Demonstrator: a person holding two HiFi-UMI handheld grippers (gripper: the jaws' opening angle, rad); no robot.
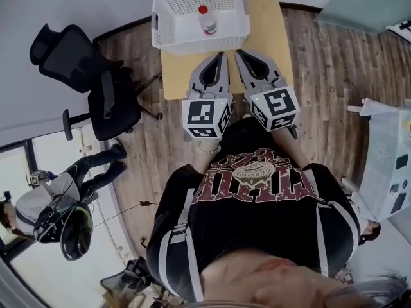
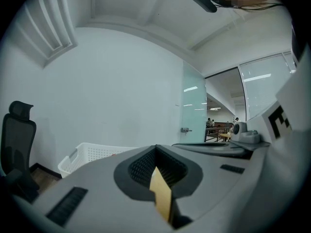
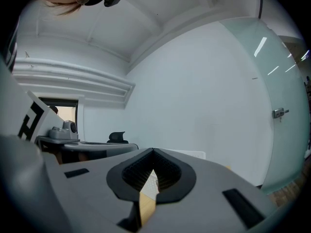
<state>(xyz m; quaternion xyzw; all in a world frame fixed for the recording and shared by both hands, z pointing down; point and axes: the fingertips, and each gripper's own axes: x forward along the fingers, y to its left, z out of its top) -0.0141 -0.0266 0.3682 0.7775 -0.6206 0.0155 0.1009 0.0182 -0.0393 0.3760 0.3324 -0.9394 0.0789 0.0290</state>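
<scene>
Beyond black shirt, left tongs and right tongs clench empty; bottle points red cap away.

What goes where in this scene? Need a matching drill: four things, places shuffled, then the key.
Things
1. red-capped bottle
2. white basket
3. black office chair
4. left gripper

Places
A. on the wood floor, to the left of the table
B. inside the basket
C. on the far end of the table
D. over the table's near edge, jaws together, nothing between them

Pairs: 1-B, 2-C, 3-A, 4-D
</scene>
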